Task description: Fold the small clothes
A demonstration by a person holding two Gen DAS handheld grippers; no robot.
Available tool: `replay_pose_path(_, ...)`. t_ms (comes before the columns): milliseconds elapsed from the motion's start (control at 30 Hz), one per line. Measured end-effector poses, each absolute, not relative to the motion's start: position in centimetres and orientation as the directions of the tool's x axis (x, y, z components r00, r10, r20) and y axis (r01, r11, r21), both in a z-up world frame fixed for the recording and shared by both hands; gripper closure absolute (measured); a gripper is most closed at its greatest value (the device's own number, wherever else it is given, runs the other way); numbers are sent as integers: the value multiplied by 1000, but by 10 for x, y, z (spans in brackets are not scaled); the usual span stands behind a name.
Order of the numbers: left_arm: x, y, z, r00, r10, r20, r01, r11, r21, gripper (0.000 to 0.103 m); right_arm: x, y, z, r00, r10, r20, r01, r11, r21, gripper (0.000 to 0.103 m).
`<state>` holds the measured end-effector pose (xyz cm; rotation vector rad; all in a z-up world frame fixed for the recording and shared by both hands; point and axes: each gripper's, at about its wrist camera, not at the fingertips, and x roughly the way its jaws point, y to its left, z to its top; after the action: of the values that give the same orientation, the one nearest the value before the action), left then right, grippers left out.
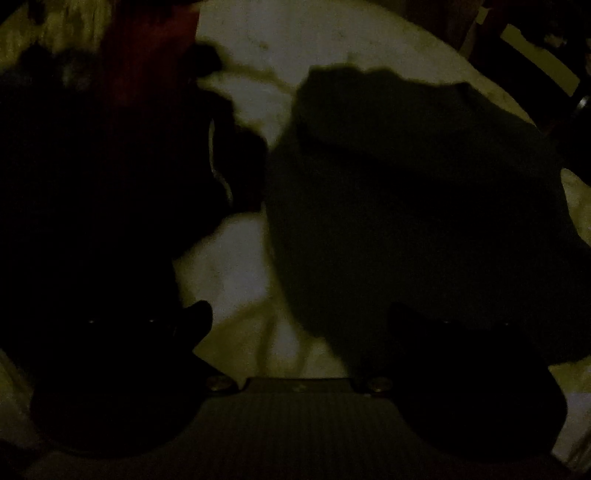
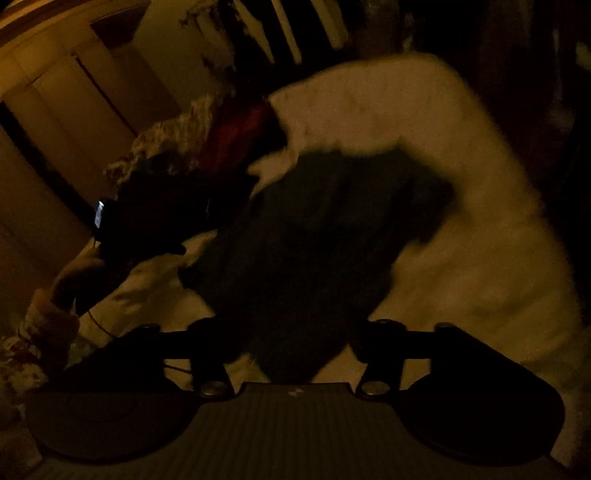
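Note:
The scene is very dark. A dark garment (image 1: 413, 206) lies spread on a white sheet (image 1: 280, 48); it also shows in the right wrist view (image 2: 314, 236). My left gripper (image 1: 299, 317) is open just above the sheet, its right finger (image 1: 417, 325) over the garment's near edge, its left finger (image 1: 195, 317) over bare sheet. My right gripper (image 2: 284, 332) is open, its fingers wide apart either side of the garment's near corner. The other gripper (image 2: 122, 229) and the hand (image 2: 66, 288) holding it show at the left of the right wrist view.
A pile of dark clothes (image 1: 110, 177) with a red piece (image 1: 147, 48) lies left of the garment. A patterned cloth (image 2: 173, 144) lies beyond the pile. Pale cupboard doors (image 2: 74, 92) stand at left, dark furniture (image 2: 288, 29) behind.

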<state>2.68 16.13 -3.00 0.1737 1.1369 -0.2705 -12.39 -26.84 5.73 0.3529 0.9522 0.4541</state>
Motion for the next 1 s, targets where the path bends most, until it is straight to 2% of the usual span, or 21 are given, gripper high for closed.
replay_pose_path(33, 22, 162, -37, 387, -116, -915, 301, 954, 7, 0, -122, -261, 37, 472, 537, -699, -200, 838, 508, 28)
replay_pose_path(100, 13, 159, -48, 382, -106, -918, 296, 955, 13, 0, -120, -250, 6, 450, 577, -682, -165, 804, 571, 28)
replay_pose_path(200, 7, 157, -62, 359, -151, -921, 298, 954, -40, 0, -122, -238, -13, 438, 564, -700, -117, 808, 578, 26)
replay_pose_path(300, 7, 153, -72, 361, -138, -922, 305, 952, -23, 0, -121, -225, -16, 410, 515, -753, -97, 845, 525, 26)
replay_pose_path(367, 9, 158, -76, 356, -160, -921, 286, 957, -56, 0, -121, -224, -17, 395, 508, -766, -82, 849, 521, 27)
replay_pose_path(600, 15, 163, -77, 343, -202, -917, 263, 958, -113, 3, -120, -229, -25, 382, 554, -740, -36, 809, 587, 26)
replay_pose_path(700, 19, 163, -75, 336, -233, -913, 250, 956, -152, 16, -118, -219, -28, 359, 565, -743, -55, 808, 587, 29)
replay_pose_path(767, 19, 159, -76, 325, -249, -912, 254, 952, -170, 29, -117, -218, -30, 361, 563, -743, -47, 807, 588, 51)
replay_pose_path(800, 20, 155, -77, 321, -249, -914, 263, 950, -167, 31, -116, -219, -32, 359, 563, -745, -40, 806, 590, 53)
replay_pose_path(833, 20, 152, -78, 320, -247, -915, 266, 950, -163, 39, -116, -220, -33, 357, 564, -745, -36, 805, 592, 57)
replay_pose_path(867, 21, 151, -80, 312, -257, -915, 265, 948, -176, 53, -116, -221, -33, 357, 566, -743, -37, 804, 594, 58)
replay_pose_path(967, 23, 152, -78, 304, -276, -912, 243, 948, -206, 62, -117, -221, -32, 365, 565, -740, -44, 804, 592, 61)
replay_pose_path(1000, 24, 154, -74, 313, -277, -908, 238, 949, -207, 62, -117, -222, -33, 364, 567, -739, -42, 803, 595, 61)
